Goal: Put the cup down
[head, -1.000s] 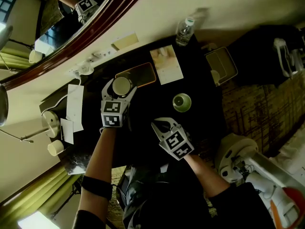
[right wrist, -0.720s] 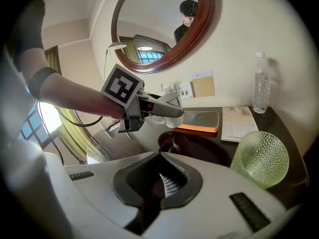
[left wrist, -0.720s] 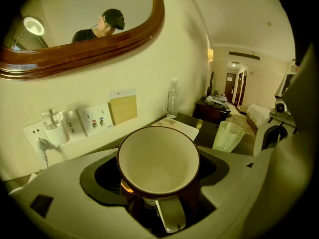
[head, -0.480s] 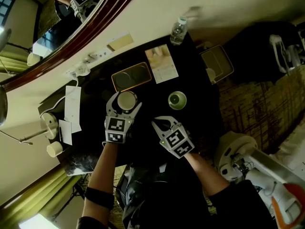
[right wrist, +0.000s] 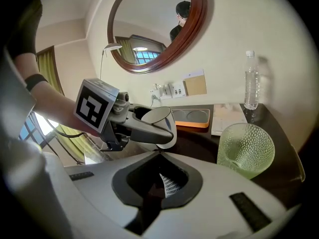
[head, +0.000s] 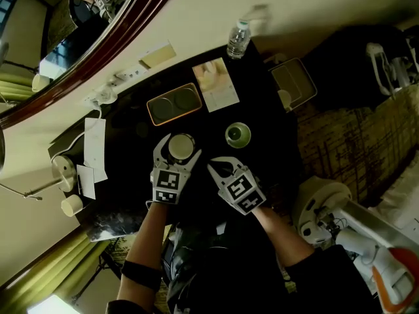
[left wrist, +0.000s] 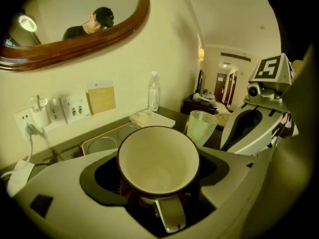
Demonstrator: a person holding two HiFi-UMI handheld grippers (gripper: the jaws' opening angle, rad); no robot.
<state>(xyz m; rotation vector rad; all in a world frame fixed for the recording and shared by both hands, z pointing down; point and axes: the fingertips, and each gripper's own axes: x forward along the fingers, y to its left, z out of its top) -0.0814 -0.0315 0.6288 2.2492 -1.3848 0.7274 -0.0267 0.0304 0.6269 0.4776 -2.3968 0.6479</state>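
- Head view: left tool grips a cup, one jaw on each side of it, cream inside facing up at the camera.
- Cup sits over the dark counter, near its front edge, just in front of the orange-rimmed tray.
- Right tool just beside the left one, jaws closed together, nothing in them.
- Green glass stands upright on the counter, beyond the right tool and apart from the cup.
- Booklet lies beside the tray; water bottle at the back by the wall.
- Left gripper view: cup fills the gap between the jaws, both jaws pressed against its sides, dark rim, handle pointing back at the camera.
- Cup is empty inside.
- Tray, booklet and water bottle behind it; green glass to the right, next to the right tool.
- Wall sockets and a wood-framed mirror on the wall.
- Right gripper view: own jaws meet at the tips, holding nothing.
- Left tool is in front of it with the cup tilted, mouth turned back toward the person's arm.
- Can't tell if the cup's base touches the counter; the right tool body hides it.
- Green glass stands on the right.
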